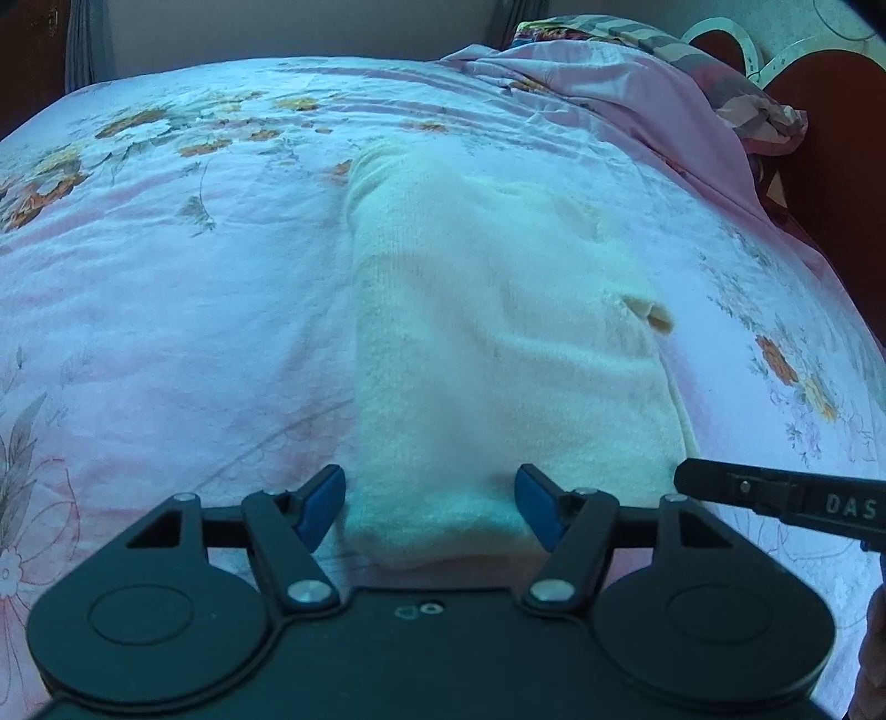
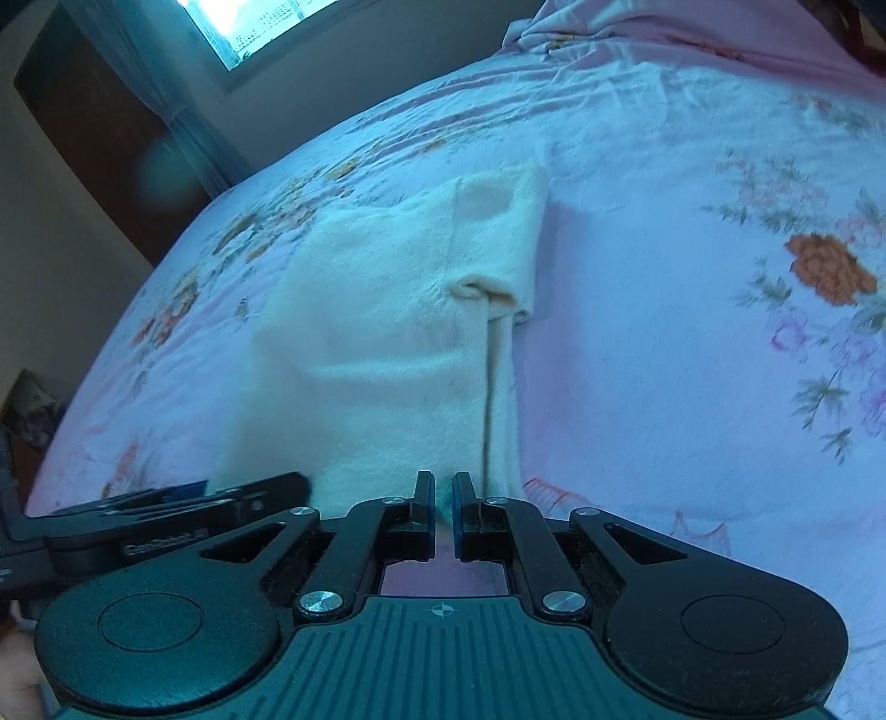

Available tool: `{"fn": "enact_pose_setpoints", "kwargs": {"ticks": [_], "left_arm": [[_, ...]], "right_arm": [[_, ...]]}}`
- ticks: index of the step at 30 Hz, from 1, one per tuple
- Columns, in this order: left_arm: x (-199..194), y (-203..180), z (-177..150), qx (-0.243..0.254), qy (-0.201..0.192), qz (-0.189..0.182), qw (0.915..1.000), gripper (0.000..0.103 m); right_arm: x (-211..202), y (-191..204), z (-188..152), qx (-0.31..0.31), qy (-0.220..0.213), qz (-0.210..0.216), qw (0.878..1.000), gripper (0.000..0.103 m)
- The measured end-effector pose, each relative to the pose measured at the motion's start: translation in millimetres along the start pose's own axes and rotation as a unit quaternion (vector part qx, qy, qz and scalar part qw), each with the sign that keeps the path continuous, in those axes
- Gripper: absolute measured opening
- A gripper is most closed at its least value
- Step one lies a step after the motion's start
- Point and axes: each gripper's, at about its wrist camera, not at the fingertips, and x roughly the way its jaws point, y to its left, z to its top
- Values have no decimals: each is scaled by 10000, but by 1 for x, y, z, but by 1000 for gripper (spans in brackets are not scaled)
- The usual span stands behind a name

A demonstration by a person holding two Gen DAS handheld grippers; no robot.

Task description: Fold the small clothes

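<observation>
A cream knit garment (image 1: 487, 343), folded into a long strip, lies on the flowered pink bed sheet (image 1: 166, 310) and runs away from me. A small sleeve flap (image 2: 498, 293) sticks out on its right side. My left gripper (image 1: 429, 498) is open, its blue pads (image 1: 321, 507) standing either side of the strip's near left end without pinching it. My right gripper (image 2: 441, 501) is shut at the near hem, a little in from the right edge, with cloth between its pads. In the left wrist view the right gripper (image 1: 684, 477) comes in from the right at the near right corner.
Bunched pink bedding and a patterned pillow (image 1: 692, 72) lie at the far right by a dark red headboard (image 1: 830, 166). A window and curtain (image 2: 221, 50) stand beyond the bed's far left side. Bare sheet spreads left and right of the garment.
</observation>
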Motion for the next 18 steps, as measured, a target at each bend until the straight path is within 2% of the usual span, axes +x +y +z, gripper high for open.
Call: {"fn": "enact_pose_setpoints", "kwargs": {"ticks": [3,8,12,13,15,17,18], "left_arm": [[0,-3,1,82,-24,34,10000,65],[9,-5,1,14,134,104,9999,68],[0,-3,6,1,104,83,9999,68],[0,-4,7,21,100,119,9999,68],[1,-3,8,20,119,167,9998,68],[1,-1,9,-23,138,151,9998,68],[0,0,10,-27,127,162,9998,68]], "right_arm": [[2,-1,1,6,19,59,10000,5],[11,6,-2,-320,121,-182,9992,5],[-3,12,2,-400,-147,-121,9990,6],[-1,11,2,-377,-93,-112,9992,6],[9,8,-2,-358,152,-130,9992,14],[10,10,-4,-485,150,-209,9985,18],[8,11,-2,-466,132,-276,9984,31]]}}
